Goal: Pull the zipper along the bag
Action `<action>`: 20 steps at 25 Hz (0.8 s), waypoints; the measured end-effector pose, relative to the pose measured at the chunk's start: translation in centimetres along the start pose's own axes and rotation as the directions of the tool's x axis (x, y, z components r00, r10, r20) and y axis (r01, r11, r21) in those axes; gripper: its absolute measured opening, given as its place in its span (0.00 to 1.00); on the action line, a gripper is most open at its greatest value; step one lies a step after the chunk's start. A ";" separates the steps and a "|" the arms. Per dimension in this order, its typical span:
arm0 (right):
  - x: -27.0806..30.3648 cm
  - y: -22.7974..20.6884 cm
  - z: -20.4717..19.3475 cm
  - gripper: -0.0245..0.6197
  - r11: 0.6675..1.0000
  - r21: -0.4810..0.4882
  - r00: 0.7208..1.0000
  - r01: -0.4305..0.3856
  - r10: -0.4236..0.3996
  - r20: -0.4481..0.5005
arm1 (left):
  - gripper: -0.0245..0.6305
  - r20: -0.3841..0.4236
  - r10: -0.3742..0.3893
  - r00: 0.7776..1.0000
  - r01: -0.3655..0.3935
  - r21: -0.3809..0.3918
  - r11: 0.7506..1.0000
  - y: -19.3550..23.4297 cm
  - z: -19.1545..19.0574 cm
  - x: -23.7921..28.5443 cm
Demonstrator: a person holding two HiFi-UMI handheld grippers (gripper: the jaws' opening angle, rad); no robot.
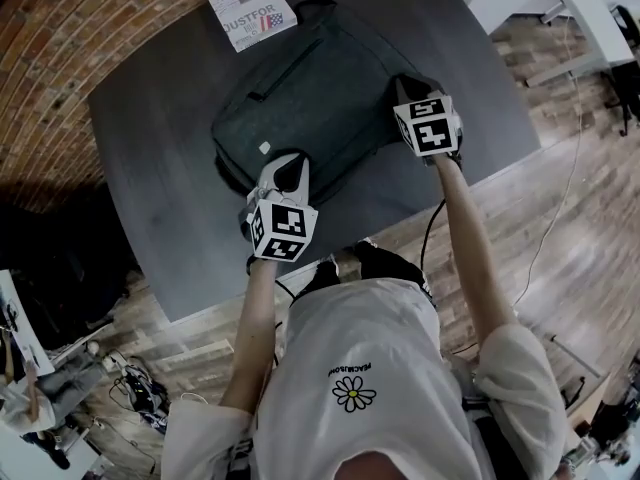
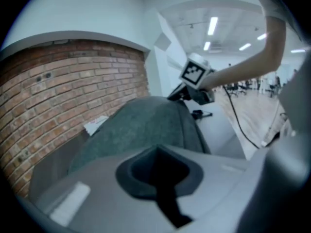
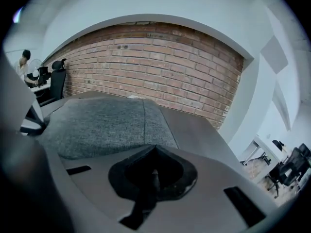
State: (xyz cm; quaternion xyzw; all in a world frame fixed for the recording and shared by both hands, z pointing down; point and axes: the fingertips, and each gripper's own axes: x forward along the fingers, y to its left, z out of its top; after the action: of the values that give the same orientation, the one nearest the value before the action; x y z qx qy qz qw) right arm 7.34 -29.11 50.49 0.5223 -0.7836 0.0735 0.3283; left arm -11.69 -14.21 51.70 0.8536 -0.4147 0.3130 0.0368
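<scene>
Since the bag is soft grey fabric lying flat, it probably handles light and will bunch under a pull. I'd pin the cloth beside the zip and pinch the tab. The tab is too small to spot.

Left gripper sits at the bag's near corner, right gripper at the bag's right edge. Both have jaws pressed together with nothing between.

Table under the bag is dark and smooth, so the bag may slide. Booklet lies just past the bag's far corner. Plank floor and brick wall surround it.
</scene>
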 end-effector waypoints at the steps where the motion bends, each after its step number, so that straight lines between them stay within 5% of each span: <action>1: 1.1 -0.6 0.6 0.04 1.000 -0.002 1.000 -0.005 0.005 -0.002 | 0.04 0.002 -0.017 1.000 0.017 0.012 1.000 -0.6 0.4 0.6; 6: 5.7 -3.1 3.2 0.04 0.999 0.002 0.999 -0.041 0.041 -0.017 | 0.04 0.008 -0.056 0.998 0.056 0.057 0.997 -3.1 2.7 3.7; 10: 6.7 -4.2 3.9 0.04 0.999 -0.006 0.999 -0.049 0.049 -0.024 | 0.04 0.002 -0.045 0.999 0.045 0.023 0.999 -3.9 3.5 5.0; 15: 2.2 -4.8 4.3 0.04 0.975 0.150 0.976 -0.166 0.141 0.163 | 0.04 0.004 -0.037 0.999 0.037 -0.016 0.999 -3.6 3.2 4.9; 17: -1.2 -4.5 3.1 0.05 0.964 0.136 0.954 -0.228 0.193 0.231 | 0.04 0.001 -0.040 0.999 0.040 -0.024 0.999 -3.6 3.3 4.8; 19: -3.6 -3.1 0.3 0.25 0.953 0.061 0.935 -0.298 0.279 0.219 | 0.04 0.004 -0.036 0.999 0.037 -0.030 0.999 -3.5 3.3 4.8; 20: -4.4 -2.2 -1.5 0.26 0.945 0.016 0.929 -0.327 0.319 0.188 | 0.04 0.005 -0.034 0.999 0.034 -0.033 0.999 -3.5 3.3 4.8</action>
State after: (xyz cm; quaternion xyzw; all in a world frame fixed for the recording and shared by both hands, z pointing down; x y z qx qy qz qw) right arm 10.99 -25.99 48.54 0.3984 -0.8837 0.0968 0.2260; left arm -5.27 -16.28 52.51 0.8606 -0.4052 0.3034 0.0555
